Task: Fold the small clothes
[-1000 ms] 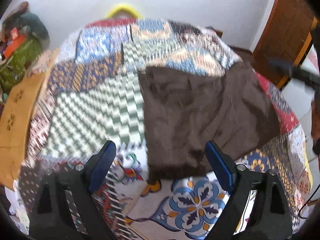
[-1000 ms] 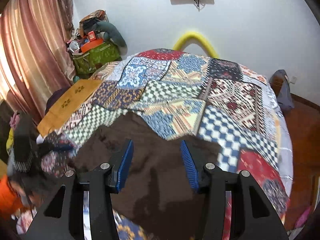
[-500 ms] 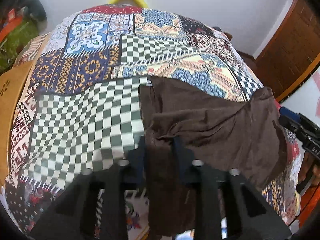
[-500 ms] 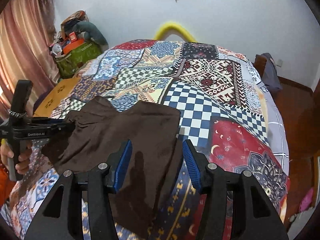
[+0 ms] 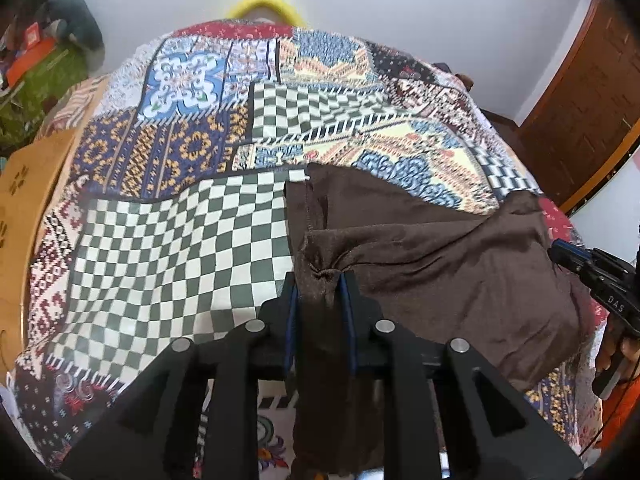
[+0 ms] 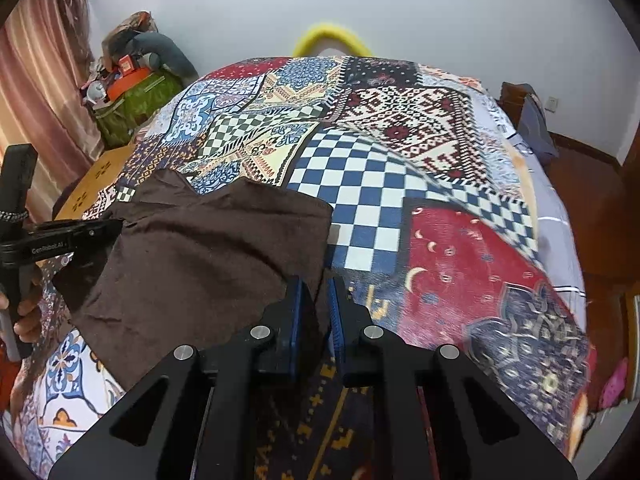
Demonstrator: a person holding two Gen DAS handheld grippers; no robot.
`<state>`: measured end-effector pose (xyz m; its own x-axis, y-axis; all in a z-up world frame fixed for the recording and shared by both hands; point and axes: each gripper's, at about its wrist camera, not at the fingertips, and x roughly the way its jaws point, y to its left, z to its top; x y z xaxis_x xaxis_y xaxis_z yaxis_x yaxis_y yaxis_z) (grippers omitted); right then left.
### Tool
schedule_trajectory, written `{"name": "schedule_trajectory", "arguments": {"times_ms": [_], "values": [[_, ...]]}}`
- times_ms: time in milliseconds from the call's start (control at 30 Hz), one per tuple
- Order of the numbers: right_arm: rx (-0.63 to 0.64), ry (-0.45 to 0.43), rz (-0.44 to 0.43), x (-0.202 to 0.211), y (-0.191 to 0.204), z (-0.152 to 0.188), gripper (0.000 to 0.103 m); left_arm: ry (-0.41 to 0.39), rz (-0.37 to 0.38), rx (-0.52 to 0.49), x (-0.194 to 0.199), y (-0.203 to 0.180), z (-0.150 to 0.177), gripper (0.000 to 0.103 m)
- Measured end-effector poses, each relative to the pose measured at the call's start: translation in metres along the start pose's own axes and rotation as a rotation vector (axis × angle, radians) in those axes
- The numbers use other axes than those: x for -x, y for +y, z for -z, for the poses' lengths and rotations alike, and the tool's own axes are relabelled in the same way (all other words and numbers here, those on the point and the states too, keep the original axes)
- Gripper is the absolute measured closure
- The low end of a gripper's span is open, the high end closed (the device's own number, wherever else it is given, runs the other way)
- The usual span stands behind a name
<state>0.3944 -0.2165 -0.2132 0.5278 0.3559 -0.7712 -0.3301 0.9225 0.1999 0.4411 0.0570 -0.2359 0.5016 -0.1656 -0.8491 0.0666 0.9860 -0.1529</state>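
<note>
A small dark brown garment [image 5: 432,264] lies on a patchwork bedspread [image 5: 168,240], its near edge lifted. My left gripper [image 5: 319,280] is shut on the garment's near left edge, with cloth bunched between the blue pads. My right gripper [image 6: 316,292] is shut on the near right edge of the same garment [image 6: 192,256]. Each gripper shows in the other view: the right one at the right edge [image 5: 560,250], the left one at the left edge [image 6: 116,226]. The cloth hangs slack between them.
The bedspread [image 6: 460,240] covers the whole bed. A wooden board [image 5: 28,200] lies along the bed's left side. A green bag with clutter [image 6: 132,96] stands by the curtain at the back left. A wooden door [image 5: 592,100] is at the right.
Both grippers were open a second ago. The left shut on the garment's left edge first, then the right shut on its right edge. The garment's near edge is now raised and gathered.
</note>
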Motion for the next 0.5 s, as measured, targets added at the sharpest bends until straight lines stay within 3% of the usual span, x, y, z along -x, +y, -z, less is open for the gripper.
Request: {"name": "schedule_trajectory", "arguments": {"times_ms": [33, 100, 167, 267, 400, 500], "values": [[-0.001, -0.013, -0.005, 0.005, 0.0, -0.001, 0.091, -0.007, 0.0, -0.01, 0.006, -0.002, 0.0, 0.079], [-0.007, -0.048, -0.022, 0.021, 0.003, -0.001, 0.091, -0.022, -0.02, -0.034, 0.018, -0.005, 0.003, 0.055], [-0.015, -0.071, -0.044, 0.031, 0.005, -0.001, 0.088, -0.057, -0.053, -0.063, 0.03, -0.01, 0.009, 0.043], [-0.01, -0.093, -0.095, 0.04, 0.015, 0.003, 0.077, -0.099, -0.07, -0.137, 0.047, -0.025, 0.02, 0.034], [0.037, -0.079, -0.106, 0.037, 0.038, 0.013, 0.066, -0.087, -0.055, -0.203, 0.051, -0.042, 0.035, 0.024], [0.018, -0.07, -0.075, 0.03, 0.041, 0.023, 0.043, -0.065, -0.066, -0.175, 0.04, -0.036, 0.04, 0.016]]}}
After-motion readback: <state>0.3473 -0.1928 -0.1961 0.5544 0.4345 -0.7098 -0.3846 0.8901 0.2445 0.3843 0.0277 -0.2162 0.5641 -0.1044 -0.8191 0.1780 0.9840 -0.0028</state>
